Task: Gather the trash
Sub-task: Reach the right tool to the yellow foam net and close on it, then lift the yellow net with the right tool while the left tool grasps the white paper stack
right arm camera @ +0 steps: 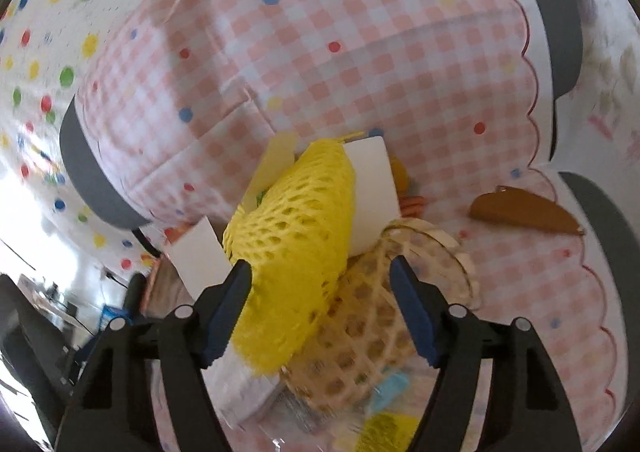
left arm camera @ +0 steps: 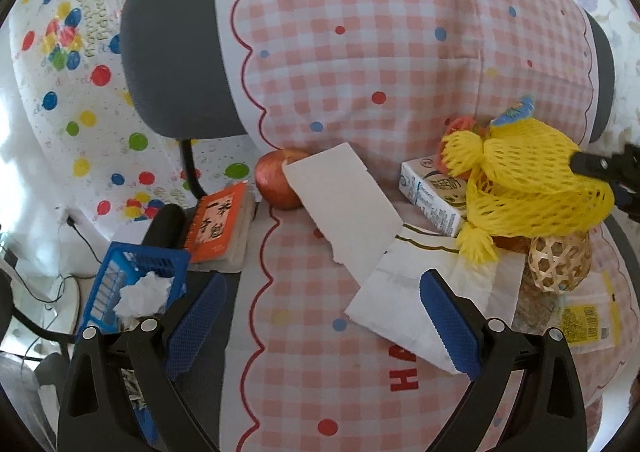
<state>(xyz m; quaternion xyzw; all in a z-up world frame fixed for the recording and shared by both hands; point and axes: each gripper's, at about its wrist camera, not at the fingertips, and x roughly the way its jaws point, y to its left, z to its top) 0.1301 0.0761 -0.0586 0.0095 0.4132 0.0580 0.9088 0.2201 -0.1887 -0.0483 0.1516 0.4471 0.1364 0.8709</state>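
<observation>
A yellow foam fruit net (left arm camera: pixel 528 188) lies over a milk carton (left arm camera: pixel 434 194) and a woven bamboo ball (left arm camera: pixel 560 262) on the pink checked cloth. My right gripper (right arm camera: pixel 320 312) is open, its jaws wide on either side of the net (right arm camera: pixel 296 248), above the woven ball (right arm camera: pixel 360 336). My left gripper (left arm camera: pixel 322 326) is open and empty, hovering over torn white paper (left arm camera: pixel 348 200) and a white paper bag (left arm camera: pixel 420 292). A blue basket (left arm camera: pixel 132 284) at lower left holds crumpled tissue (left arm camera: pixel 142 292).
A red apple (left arm camera: pixel 276 184) and an orange booklet (left arm camera: pixel 218 222) lie near the cloth's left edge. A yellow-labelled plastic wrapper (left arm camera: pixel 584 322) lies at right. A brown wedge-shaped piece (right arm camera: pixel 524 214) sits on the cloth at right. A grey chair back (left arm camera: pixel 176 52) rises behind.
</observation>
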